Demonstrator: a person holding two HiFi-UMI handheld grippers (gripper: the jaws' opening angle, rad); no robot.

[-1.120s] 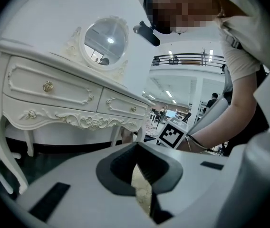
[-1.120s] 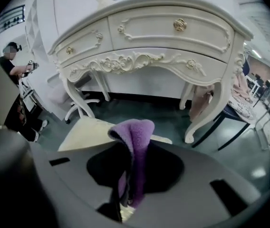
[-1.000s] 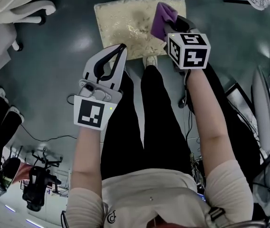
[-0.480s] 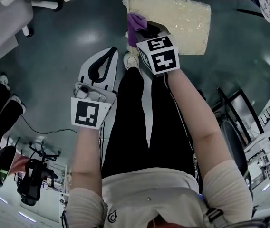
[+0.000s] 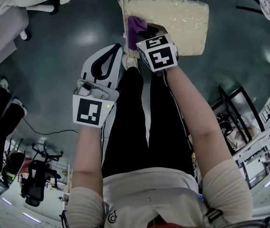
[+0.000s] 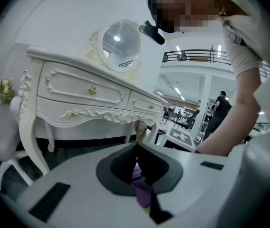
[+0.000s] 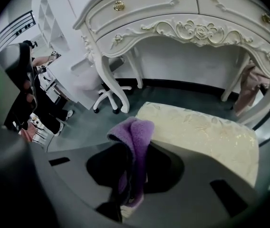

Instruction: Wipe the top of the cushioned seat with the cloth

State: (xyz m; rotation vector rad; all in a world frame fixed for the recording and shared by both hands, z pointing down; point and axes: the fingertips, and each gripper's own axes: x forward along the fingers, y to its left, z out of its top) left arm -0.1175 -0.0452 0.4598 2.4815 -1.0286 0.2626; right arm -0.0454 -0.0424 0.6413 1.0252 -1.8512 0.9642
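Purple cloth (image 7: 134, 133): clamped upright between the jaws of my right hand-held gripper (image 5: 142, 32), at the near left corner of the cream cushioned seat (image 5: 180, 18). My left hand-held gripper (image 5: 118, 49): jaws together, empty, beside that corner above the floor (image 5: 54, 56).

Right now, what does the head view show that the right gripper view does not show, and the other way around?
Only the head view: the left tool, shut and empty, above the dark floor beside the person's legs, and the marker cube on the right tool. Only the right gripper view: the carved drawer fronts of the white dressing table with gold knobs, behind the seat. Both: the purple cloth clamped in the right tool, over the left part of the cream cushioned seat.
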